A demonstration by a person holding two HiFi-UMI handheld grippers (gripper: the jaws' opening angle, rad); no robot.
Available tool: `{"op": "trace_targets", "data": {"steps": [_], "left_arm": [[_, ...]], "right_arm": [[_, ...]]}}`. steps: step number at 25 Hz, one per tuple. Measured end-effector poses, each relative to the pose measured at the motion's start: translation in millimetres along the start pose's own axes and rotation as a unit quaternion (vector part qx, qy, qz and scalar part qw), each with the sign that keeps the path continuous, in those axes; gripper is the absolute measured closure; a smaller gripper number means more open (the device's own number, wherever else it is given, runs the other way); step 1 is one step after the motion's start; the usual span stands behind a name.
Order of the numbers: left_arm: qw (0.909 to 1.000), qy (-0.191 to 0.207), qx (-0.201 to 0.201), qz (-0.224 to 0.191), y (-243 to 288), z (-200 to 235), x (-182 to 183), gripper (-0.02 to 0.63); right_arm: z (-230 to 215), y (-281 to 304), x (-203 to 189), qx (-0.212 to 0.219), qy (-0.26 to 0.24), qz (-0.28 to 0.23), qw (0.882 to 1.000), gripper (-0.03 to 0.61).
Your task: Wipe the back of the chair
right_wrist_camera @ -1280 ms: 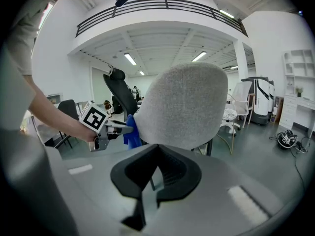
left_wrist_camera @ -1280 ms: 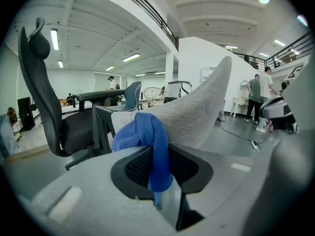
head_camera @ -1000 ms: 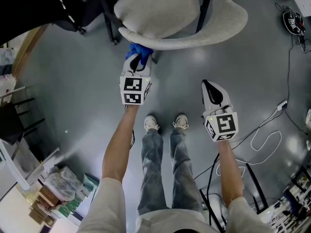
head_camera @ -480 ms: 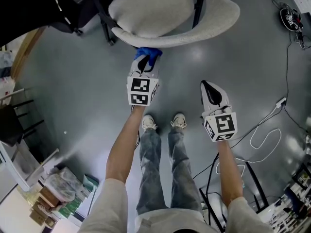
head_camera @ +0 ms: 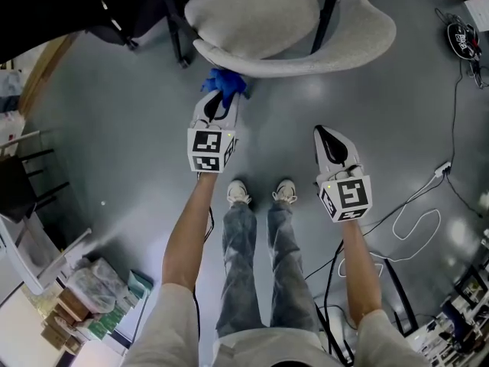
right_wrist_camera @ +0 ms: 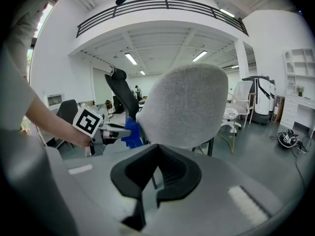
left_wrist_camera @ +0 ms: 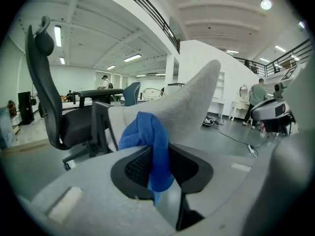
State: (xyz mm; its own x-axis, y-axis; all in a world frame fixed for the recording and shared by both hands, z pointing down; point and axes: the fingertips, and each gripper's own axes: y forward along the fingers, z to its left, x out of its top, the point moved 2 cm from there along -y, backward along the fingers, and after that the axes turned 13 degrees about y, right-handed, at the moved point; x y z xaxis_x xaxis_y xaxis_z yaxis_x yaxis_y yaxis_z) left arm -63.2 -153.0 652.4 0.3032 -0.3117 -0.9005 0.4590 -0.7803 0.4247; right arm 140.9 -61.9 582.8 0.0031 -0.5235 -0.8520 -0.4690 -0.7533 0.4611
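From the head view we see the left tool (head_camera: 220,98) reaching forward with a blue cloth (head_camera: 226,79) pinched at its tip, the cloth touching the left part of the curved grey back of the chair (head_camera: 306,56). The right tool (head_camera: 330,140) hangs apart from the chair, over the grey floor (head_camera: 114,128), its jaws drawn together on nothing. In the left gripper view the jaws of the left tool (left_wrist_camera: 160,166) clamp the bunched cloth (left_wrist_camera: 150,141), which rises between them and lies against the fuzzy grey chair back (left_wrist_camera: 189,102); a black office chair (left_wrist_camera: 54,107) stands to the left behind it. In the right gripper view the right tool (right_wrist_camera: 155,173) shows its jaws closed and empty, pointing at the chair back (right_wrist_camera: 184,107), while the cloth (right_wrist_camera: 132,132) meets that back's left edge.
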Motion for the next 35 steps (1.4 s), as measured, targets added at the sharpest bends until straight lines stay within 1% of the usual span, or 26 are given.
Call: {"op": "trace_targets", "data": {"steps": [6,12,21,26,35], "left_arm": [[0.9991,-0.003,0.038,0.02,-14.6,62.8,-23.1,0.525],[0.999,-0.006,0.039,0.021,2.4,89.8,-25.7,0.525],[0.9988,-0.007,0.018,0.044,33.8,95.3,-52.3,0.525],[0.9989,0.011,0.005,0.045,50.4,93.5,-47.7,0.525],[0.9987,0.024,-0.005,0.044,48.9,77.6,-45.9,0.525]], "right_arm": [[21.1,20.8,0.3,0.01,-0.001,0.006,1.0,0.577],[30.8,43.7,5.8,0.011,-0.001,0.008,1.0,0.577],[25.2,71.1,6.4,0.001,0.002,0.019,1.0,0.577],[21.8,76.5,2.3,-0.001,0.004,0.025,1.0,0.577],[24.0,73.1,1.0,0.003,0.005,0.021,1.0,0.577]]}}
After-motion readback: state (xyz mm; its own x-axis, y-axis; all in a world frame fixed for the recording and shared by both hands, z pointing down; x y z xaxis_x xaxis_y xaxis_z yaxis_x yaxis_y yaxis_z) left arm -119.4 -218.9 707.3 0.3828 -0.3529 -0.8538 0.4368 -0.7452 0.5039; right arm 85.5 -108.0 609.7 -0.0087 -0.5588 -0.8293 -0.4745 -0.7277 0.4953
